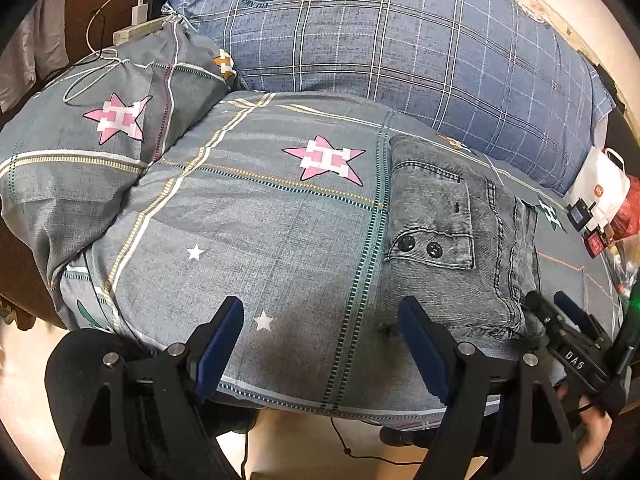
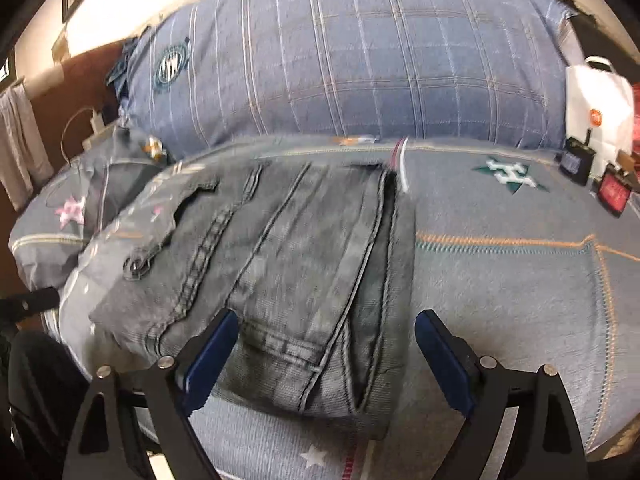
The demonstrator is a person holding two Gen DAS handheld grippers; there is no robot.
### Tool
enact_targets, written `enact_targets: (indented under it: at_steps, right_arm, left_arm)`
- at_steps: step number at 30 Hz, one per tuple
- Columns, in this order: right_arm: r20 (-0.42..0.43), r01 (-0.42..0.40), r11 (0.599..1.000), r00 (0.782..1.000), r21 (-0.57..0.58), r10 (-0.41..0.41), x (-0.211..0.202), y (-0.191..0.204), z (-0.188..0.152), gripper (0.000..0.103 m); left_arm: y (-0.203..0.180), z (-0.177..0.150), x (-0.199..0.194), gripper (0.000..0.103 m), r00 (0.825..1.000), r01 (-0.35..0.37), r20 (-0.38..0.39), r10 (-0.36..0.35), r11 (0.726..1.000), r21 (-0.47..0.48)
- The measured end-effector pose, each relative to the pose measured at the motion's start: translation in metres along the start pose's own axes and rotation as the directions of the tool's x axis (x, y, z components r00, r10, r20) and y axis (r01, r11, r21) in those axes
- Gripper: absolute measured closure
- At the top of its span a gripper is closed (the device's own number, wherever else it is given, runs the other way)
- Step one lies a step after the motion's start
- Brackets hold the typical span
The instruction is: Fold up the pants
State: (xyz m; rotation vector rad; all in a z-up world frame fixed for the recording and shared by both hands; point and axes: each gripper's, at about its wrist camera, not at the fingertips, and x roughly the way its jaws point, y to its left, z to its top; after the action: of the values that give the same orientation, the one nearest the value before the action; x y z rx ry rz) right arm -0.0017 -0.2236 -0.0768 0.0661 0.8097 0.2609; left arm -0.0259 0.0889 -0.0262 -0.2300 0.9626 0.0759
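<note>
The folded pants [image 2: 280,280] lie on the bed [image 2: 500,300], long side pointing away, right in front of the wide-open right gripper [image 2: 324,360], while the open left gripper [image 1: 320,344] sits off to their left.

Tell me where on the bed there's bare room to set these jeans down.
Free: bedspread between star pillow and folded jeans; also right of the jeans, toward the green star. Crowded: far right edge with white bag and small boxes.
</note>
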Motion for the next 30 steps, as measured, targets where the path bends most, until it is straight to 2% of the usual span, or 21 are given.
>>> enact_targets:
  at_steps: [3, 11, 15, 18, 20, 24, 26, 28, 30]
  right_arm:
    - [-0.106, 0.001, 0.999, 0.994, -0.037, -0.005, 0.02, 0.006, -0.009, 0.011]
    - [0.002, -0.013, 0.998, 1.0, 0.057, 0.013, -0.006, -0.016, -0.004, 0.011]
    - [0.039, -0.044, 0.985, 0.999, 0.168, 0.038, -0.01, -0.043, -0.002, 0.011]
    - [0.031, -0.06, 0.969, 0.998, 0.24, 0.054, -0.008, -0.059, 0.002, 0.011]
    - [0.005, -0.101, 0.952, 0.995, 0.29, 0.104, -0.004, -0.069, 0.005, 0.011]
    - [-0.044, -0.248, 0.884, 0.957, 0.396, 0.288, 0.012, -0.082, 0.014, 0.011]
    - [-0.061, -0.295, 0.854, 0.934, 0.428, 0.353, 0.021, -0.084, 0.022, 0.011]
    - [-0.061, -0.314, 0.839, 0.924, 0.445, 0.378, 0.024, -0.086, 0.029, 0.011]
    - [-0.068, -0.327, 0.826, 0.914, 0.46, 0.4, 0.032, -0.088, 0.037, 0.011]
  left_arm:
    - [0.001, 0.001, 0.002, 0.023, 1.0, 0.009, 0.0, -0.009, 1.0, -0.016]
    - [0.008, 0.011, 0.013, 0.023, 0.997, 0.07, 0.023, -0.07, 0.997, -0.03]
    - [0.013, 0.023, 0.034, 0.023, 0.995, 0.102, 0.003, -0.102, 0.994, -0.049]
    - [0.015, 0.032, 0.047, 0.023, 0.992, 0.122, -0.006, -0.122, 0.991, -0.051]
    - [0.013, 0.039, 0.056, 0.023, 0.989, 0.147, -0.016, -0.148, 0.988, -0.05]
    - [0.001, 0.053, 0.072, 0.023, 0.968, 0.246, -0.04, -0.248, 0.969, -0.036]
    - [-0.009, 0.06, 0.079, 0.023, 0.946, 0.319, -0.055, -0.32, 0.947, -0.033]
    - [-0.016, 0.064, 0.085, 0.023, 0.932, 0.355, -0.063, -0.356, 0.934, -0.031]
    - [-0.024, 0.066, 0.093, 0.023, 0.934, 0.348, -0.076, -0.349, 0.937, -0.026]
